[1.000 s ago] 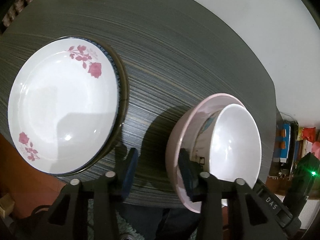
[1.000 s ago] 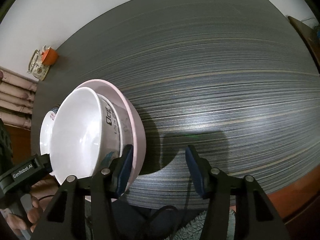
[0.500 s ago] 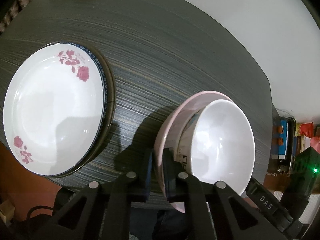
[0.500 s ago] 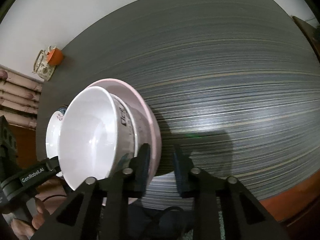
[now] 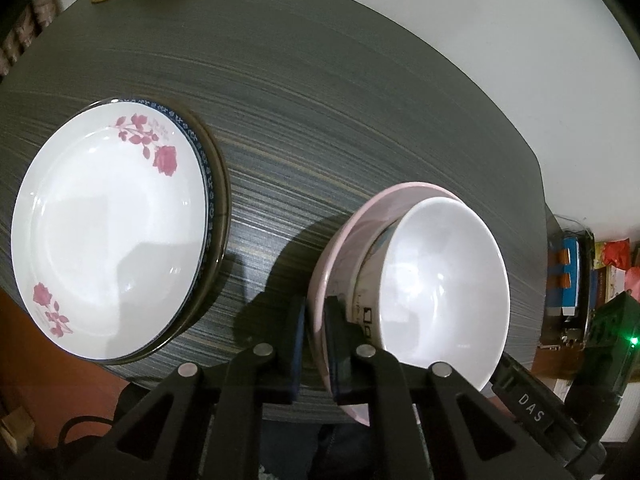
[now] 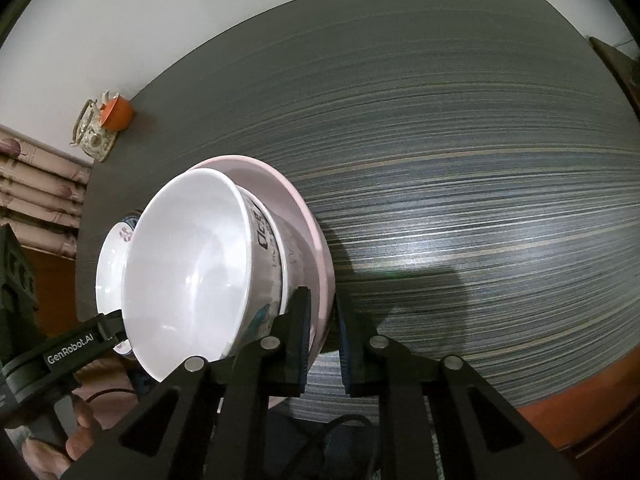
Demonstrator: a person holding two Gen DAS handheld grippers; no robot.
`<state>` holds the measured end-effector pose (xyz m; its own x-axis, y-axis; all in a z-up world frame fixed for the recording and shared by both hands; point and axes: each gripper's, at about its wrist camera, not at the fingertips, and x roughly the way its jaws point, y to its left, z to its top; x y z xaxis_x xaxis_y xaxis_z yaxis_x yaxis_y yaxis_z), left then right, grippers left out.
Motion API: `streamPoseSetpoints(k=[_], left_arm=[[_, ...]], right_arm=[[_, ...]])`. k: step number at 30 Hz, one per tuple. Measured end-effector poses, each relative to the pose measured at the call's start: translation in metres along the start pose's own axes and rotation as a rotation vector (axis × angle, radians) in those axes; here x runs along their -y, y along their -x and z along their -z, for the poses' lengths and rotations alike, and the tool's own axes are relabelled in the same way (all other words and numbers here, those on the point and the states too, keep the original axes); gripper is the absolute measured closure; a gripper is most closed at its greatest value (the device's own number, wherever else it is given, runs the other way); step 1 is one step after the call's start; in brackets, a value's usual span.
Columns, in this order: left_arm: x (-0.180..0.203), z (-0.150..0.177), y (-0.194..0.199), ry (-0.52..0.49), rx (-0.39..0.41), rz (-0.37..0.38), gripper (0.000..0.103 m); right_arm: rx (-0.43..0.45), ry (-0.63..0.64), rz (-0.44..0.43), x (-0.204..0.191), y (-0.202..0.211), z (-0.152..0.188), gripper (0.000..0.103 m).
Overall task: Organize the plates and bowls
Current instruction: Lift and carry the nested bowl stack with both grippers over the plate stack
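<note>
Left gripper [image 5: 315, 332]: jaws pinched on the near rim of the pink bowl [image 5: 352, 220], one finger outside, one inside.
Right gripper [image 6: 322, 332]: jaws clamped on the same bowl's rim [image 6: 316, 236], on its opposite side.
White bowl [image 5: 440, 288]: nested inside the pink bowl, printed lettering on its wall.
Pink bowl: near the table [image 5: 340, 100] front edge, possibly lifted slightly; contact is unclear.
Rose plate [image 5: 108, 236]: left of the pink bowl, atop a blue-rimmed plate [image 5: 206, 168].
Teapot [image 6: 94, 130]: far beyond the pink bowl, beside an orange cup [image 6: 116, 114].

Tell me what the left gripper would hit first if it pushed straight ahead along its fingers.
The left gripper is already clamped on the pink bowl rim, so that comes first. Beyond the bowl, only bare dark table seems to lie ahead, though depth is unclear.
</note>
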<state>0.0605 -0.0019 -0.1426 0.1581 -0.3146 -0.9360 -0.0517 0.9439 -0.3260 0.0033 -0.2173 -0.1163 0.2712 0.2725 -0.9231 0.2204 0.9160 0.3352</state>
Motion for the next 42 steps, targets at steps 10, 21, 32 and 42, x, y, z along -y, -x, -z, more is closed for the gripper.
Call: streamPoseSetpoints(k=[10,21,32,42], left_arm=[[0.006,0.001,0.001,-0.011,0.017,-0.003,0.095],[0.005,-0.002,0.007,-0.016,0.036,0.003,0.095],[-0.002,-0.004,0.028,-0.009,0.072,0.004,0.095],[-0.014,-0.005,0.052,0.025,0.12,-0.004,0.095]], right_arm=[[0.007,0.001,-0.001,-0.003,-0.001,0.001,0.089],[0.03,0.004,-0.002,-0.004,0.003,0.001,0.089],[0.052,0.03,-0.01,-0.008,0.009,-0.002,0.089],[0.071,0.073,-0.02,-0.022,0.017,-0.004,0.089]])
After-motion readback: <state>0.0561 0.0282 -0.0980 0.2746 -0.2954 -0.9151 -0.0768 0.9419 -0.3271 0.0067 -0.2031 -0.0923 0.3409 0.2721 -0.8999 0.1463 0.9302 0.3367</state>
